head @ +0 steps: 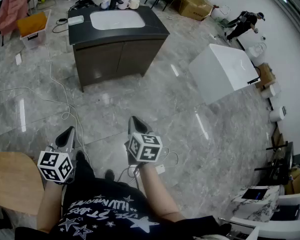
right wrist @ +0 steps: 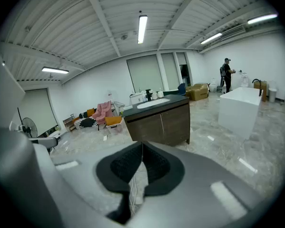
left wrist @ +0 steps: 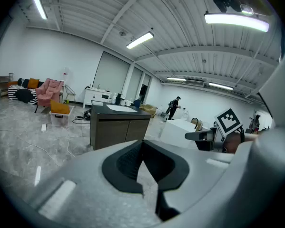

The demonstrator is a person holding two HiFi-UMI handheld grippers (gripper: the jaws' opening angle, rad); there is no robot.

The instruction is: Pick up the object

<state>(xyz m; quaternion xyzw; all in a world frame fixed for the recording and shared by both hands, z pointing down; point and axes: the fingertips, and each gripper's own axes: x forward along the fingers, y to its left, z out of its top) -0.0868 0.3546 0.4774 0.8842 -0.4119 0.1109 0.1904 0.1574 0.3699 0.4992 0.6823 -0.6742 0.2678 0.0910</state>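
Observation:
I see no single target object. A dark vanity cabinet (head: 114, 54) with a white basin (head: 117, 19) stands ahead; cups (head: 129, 4), a bottle (head: 106, 0) and a small white flat item (head: 75, 20) sit on its top. My left gripper (head: 69, 132) and right gripper (head: 135, 120) hover over the marble floor, well short of the cabinet, both shut and empty. In the left gripper view the gripper (left wrist: 142, 144) points at the cabinet (left wrist: 118, 129). In the right gripper view the gripper (right wrist: 141, 147) also faces the cabinet (right wrist: 161, 122).
A white tub-like block (head: 222, 71) stands to the right. Cables (head: 64, 109) trail across the floor. An orange-topped bin (head: 33, 26) and a pink chair (head: 14, 6) are at the far left, a wooden table (head: 12, 181) near left, and a person (head: 245, 24) far right.

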